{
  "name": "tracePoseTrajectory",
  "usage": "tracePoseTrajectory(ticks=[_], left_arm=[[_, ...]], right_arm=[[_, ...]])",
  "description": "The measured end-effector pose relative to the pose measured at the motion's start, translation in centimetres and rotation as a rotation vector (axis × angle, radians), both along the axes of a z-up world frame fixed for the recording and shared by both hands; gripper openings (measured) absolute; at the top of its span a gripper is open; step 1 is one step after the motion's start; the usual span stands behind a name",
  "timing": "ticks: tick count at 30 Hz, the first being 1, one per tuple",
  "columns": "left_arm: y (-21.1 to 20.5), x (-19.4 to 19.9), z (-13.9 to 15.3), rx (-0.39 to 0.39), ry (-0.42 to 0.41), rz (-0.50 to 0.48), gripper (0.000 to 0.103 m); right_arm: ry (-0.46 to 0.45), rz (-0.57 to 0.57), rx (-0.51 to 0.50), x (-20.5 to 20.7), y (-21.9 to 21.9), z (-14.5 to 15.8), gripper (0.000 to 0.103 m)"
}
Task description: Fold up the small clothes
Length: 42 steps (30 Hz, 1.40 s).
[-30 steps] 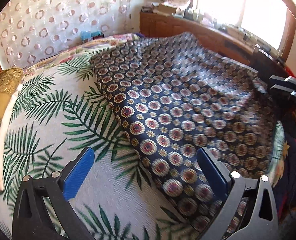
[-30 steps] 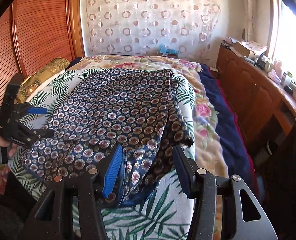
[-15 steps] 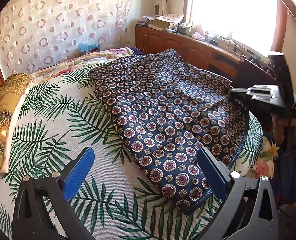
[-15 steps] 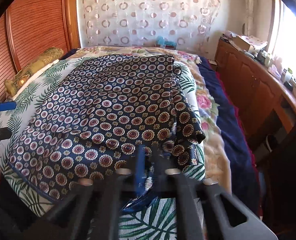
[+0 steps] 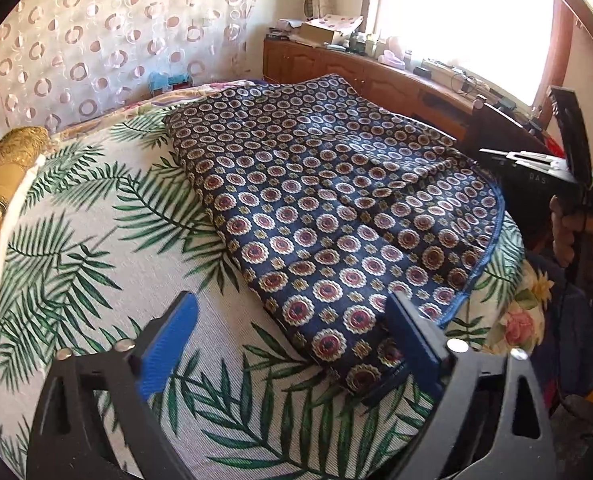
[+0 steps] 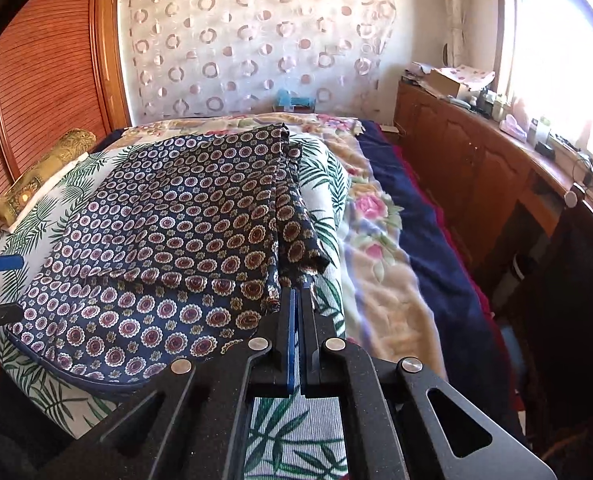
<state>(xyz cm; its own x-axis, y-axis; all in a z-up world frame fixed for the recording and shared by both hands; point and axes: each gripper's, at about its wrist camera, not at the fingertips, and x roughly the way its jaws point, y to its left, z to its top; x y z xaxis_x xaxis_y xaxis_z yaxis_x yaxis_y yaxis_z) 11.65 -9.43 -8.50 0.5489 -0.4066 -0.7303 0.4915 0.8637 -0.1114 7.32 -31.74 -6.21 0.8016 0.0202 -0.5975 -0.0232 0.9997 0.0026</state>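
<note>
Right gripper (image 6: pixel 296 304): blue-padded jaws drawn together. Their tips sit at the near right edge of the navy garment (image 6: pixel 184 236), but whether any fabric is pinched between them cannot be told from here. Body is matte black plastic with round silver screw heads.

Left gripper (image 5: pixel 292 320): jaws spread wide, nothing between them, hovering over the bed's near edge. One blue pad sits above the palm-leaf sheet (image 5: pixel 96 240), the other above the garment's near corner.

Writing: faint pale letters on the black body of the right gripper as seen from the left wrist (they look like "DAS", not fully legible). No other labels readable.

Garment: thin woven cloth, navy ground with rows of round red-and-cream medallions, a plain blue binding along its curved near hem. It lies spread across the middle of the bed, folded over itself, with soft creases and a loose flap hanging at its right side.

Beneath it: ribbed off-white sheet printed with green palm fronds. Right of that, a fuzzy floral blanket (image 6: pixel 376 248) in pink and cream, then a dark blue cover. A gold patterned bolster (image 6: pixel 44 168) lies at the left edge.

Beyond: sheer curtain (image 6: pixel 256 48) with ring motifs, slatted wooden wardrobe door, a long wooden counter (image 6: pixel 476 152) under the bright window, cluttered with boxes and bottles.
</note>
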Motion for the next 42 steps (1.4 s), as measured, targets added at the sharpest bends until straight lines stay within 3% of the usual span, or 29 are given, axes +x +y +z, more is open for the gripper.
tracePoseTrajectory(ticks=[6, 16, 19, 21, 23, 29, 34, 36, 42], left_arm=[[0.2, -1.1, -0.4, -0.042, 0.039, -0.032, 0.059], [0.1, -2.6, -1.0, -0.045, 0.050, -0.040, 0.047], [0.0, -2.7, -1.0, -0.049, 0.057, -0.055, 0.032], [-0.2, -2.8, -1.1, -0.051, 0.059, -0.068, 0.013], [-0.2, -2.8, -1.0, -0.059, 0.055, -0.072, 0.007], [0.1, -2.8, 2.7, -0.142, -0.021, -0.070, 0.004], [-0.9, -2.1, 6.0, -0.163, -0.097, -0.086, 0.003], [-1.2, -1.5, 6.7, -0.168, -0.114, -0.088, 0.003], [-1.5, -0.2, 8.0, -0.178, -0.140, -0.077, 0.003]], right_arm=[[0.008, -0.012, 0.011, -1.2, -0.5, 0.0, 0.001], [-0.074, 0.017, 0.045, -3.2, 0.6, 1.9, 0.004], [-0.094, 0.046, 0.055, -3.8, 1.8, 2.3, 0.021], [-0.104, 0.082, 0.074, -4.0, 2.5, 2.4, 0.044], [-0.110, 0.103, 0.085, -4.3, 3.1, 2.3, 0.054], [-0.063, 0.202, 0.082, -4.9, 5.2, 1.5, 0.056], [-0.064, 0.282, 0.072, -5.7, 6.8, 1.8, 0.066], [-0.064, 0.317, 0.071, -6.3, 7.3, 1.9, 0.071], [-0.045, 0.384, 0.083, -6.4, 8.1, 1.4, 0.071]])
